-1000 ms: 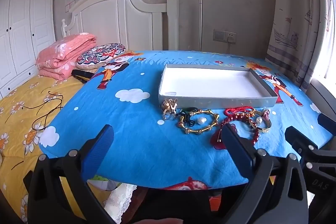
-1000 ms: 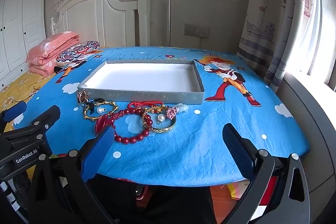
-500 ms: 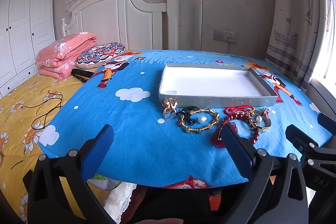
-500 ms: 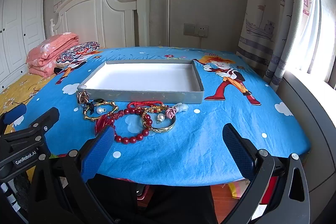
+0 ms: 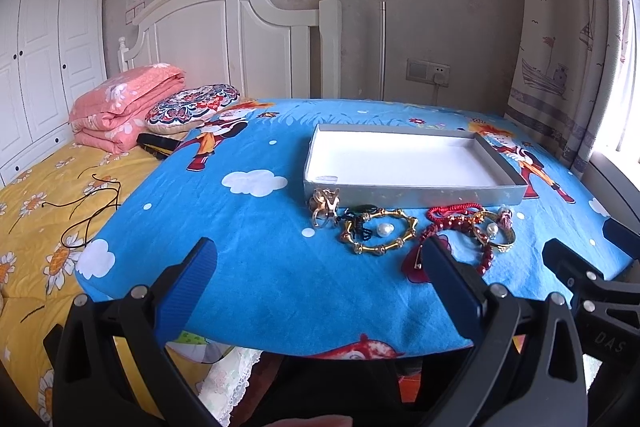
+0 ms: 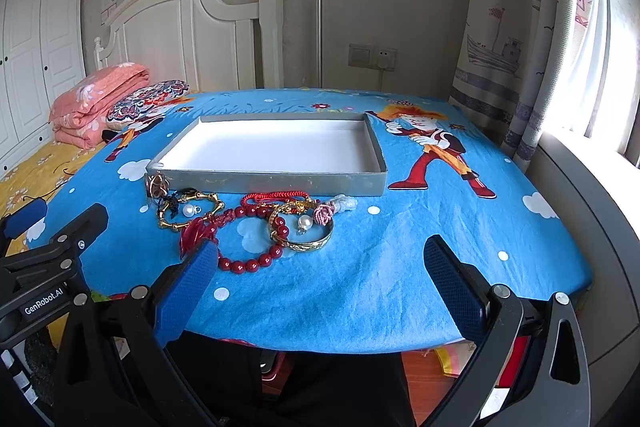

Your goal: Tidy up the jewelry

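Observation:
An empty grey box with a white inside (image 5: 400, 163) (image 6: 276, 151) lies on a table with a blue cartoon cloth. In front of it lies a row of jewelry: a gold ring cluster (image 5: 325, 202) (image 6: 157, 183), a gold bamboo-style bangle with a pearl (image 5: 380, 231) (image 6: 188, 210), a red bead bracelet (image 6: 256, 239) (image 5: 456, 227) with a red cord, and a gold bangle (image 6: 304, 231) (image 5: 494, 229). My left gripper (image 5: 316, 267) is open and empty, near the table's front edge. My right gripper (image 6: 320, 267) is open and empty, just short of the beads.
A bed with a yellow flowered cover (image 5: 40, 211) is to the left, with a folded pink quilt (image 5: 124, 107) and a patterned cushion (image 5: 192, 105). A curtain (image 6: 520, 27) and a window sill (image 6: 592, 187) are on the right. A white headboard (image 5: 240, 35) stands behind.
Both grippers have shifted only very slightly. The jewelry and the box lie as before.

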Demonstrator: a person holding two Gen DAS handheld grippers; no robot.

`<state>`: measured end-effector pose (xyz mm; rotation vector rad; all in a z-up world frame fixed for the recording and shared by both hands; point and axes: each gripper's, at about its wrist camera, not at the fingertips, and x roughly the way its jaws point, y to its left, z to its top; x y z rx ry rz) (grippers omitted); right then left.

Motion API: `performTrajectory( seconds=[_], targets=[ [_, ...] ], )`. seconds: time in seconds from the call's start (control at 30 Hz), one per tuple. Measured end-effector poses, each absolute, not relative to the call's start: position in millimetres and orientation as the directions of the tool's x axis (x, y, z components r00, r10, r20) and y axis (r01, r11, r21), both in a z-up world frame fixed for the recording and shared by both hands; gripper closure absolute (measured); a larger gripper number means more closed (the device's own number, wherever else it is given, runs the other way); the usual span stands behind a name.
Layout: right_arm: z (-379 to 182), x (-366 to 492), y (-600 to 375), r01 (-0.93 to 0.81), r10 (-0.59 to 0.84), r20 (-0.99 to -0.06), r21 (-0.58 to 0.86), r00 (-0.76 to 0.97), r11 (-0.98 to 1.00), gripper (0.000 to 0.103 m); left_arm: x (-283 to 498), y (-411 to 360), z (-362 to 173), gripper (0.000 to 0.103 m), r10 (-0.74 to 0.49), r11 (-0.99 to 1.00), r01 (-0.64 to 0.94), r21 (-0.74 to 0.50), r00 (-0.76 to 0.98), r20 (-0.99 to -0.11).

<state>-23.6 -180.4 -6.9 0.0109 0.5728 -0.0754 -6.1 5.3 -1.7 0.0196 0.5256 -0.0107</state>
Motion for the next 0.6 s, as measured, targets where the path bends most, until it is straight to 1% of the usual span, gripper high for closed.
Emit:
performTrajectory(
  seconds=[0.6],
  targets=[
    [-6.7,-25.2,-179.9,0.060,-0.060,-0.537,-0.018,0.841,0.998,0.007,-8.6,4.5,-0.5,0.004,-0.004,0.999,0.020,0.026,0.869,-0.495]
  ],
)
